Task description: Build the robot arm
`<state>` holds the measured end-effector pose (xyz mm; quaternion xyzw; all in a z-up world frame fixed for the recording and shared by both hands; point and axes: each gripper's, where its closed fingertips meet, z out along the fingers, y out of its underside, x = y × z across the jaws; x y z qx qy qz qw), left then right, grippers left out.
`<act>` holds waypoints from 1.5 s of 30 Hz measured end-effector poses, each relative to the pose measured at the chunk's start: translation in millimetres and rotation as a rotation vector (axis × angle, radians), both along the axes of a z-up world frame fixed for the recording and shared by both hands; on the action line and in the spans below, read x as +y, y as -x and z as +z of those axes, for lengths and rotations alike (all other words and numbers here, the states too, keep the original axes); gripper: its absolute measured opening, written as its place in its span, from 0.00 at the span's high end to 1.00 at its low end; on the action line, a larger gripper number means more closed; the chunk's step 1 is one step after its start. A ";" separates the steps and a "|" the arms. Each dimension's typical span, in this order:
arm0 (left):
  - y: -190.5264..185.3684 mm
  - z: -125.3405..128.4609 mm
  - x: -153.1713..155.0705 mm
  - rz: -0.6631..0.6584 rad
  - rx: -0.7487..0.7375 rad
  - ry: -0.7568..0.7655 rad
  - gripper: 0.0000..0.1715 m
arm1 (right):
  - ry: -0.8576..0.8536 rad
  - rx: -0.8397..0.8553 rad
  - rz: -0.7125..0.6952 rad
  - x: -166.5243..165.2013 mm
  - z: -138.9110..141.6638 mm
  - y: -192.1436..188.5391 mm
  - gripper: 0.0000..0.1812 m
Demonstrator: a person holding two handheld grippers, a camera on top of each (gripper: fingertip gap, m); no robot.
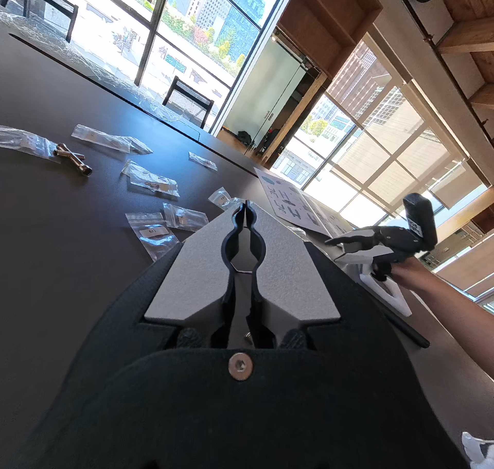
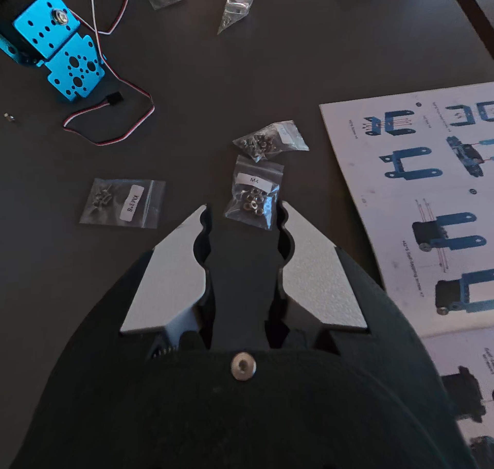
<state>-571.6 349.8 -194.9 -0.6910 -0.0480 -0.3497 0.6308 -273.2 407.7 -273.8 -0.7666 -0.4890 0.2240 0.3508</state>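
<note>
My right gripper (image 2: 243, 207) is open and empty, hovering over the dark table (image 2: 240, 82). A small clear bag of metal nuts (image 2: 254, 193) lies just ahead of its fingertips, nearer the right one. Another clear bag of small hardware (image 2: 271, 140) lies just beyond it. My left gripper (image 1: 245, 204) is shut with nothing visible between its tips, held above the table (image 1: 53, 229) near several small clear bags (image 1: 153, 227). The right gripper also shows in the left wrist view (image 1: 335, 242), held by a hand.
A blue metal servo bracket (image 2: 53, 47) with a red, white and black wire (image 2: 117, 124) lies at far left. A clear bag of screws (image 2: 121, 202) lies left of the right gripper. A white instruction sheet (image 2: 417, 202) lies on the right. A brass cross wrench (image 1: 72, 156) lies far left. The gap from one gripper's tips to the other's is roughly 30 cm. The blue metal servo bracket (image 2: 53, 47) is about 15 cm from both grippers' fingertips.
</note>
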 end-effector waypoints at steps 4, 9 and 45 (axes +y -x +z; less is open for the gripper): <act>-0.1 0.0 0.1 -0.002 -0.002 0.001 1.00 | 0.011 0.000 0.055 11.2 5.1 12.5 0.73; 0.3 0.6 -0.3 -0.003 -0.005 -0.003 1.00 | 0.117 -0.004 0.082 33.6 11.3 21.1 0.73; -1.7 -1.4 0.9 0.013 0.033 0.006 1.00 | 0.448 -0.036 -0.230 -17.4 -8.4 -103.4 0.80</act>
